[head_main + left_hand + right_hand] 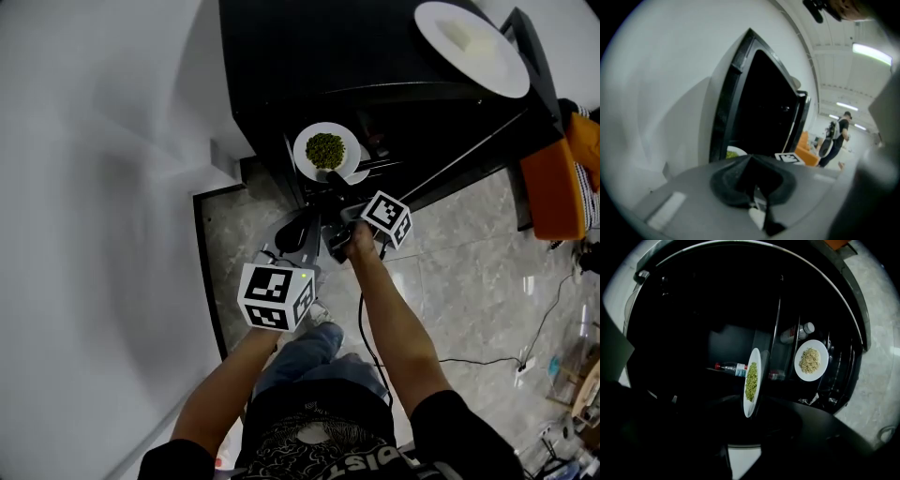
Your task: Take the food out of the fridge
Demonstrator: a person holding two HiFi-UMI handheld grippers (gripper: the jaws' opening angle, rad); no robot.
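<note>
Right gripper view: right gripper jaws apart at the plate of peas (left gripper together, empty); bite deep on the rim, draw it out level.

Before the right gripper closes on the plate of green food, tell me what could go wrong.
1. The right gripper, jaws open, faces the plate of green food edge-on; a thin rim pinch may slip or tip and spill the loose food.
2. A bottle and a second plate lie beyond it; pushing in too far could knock them.
3. The left gripper hangs close beside; the two could bump.
</note>
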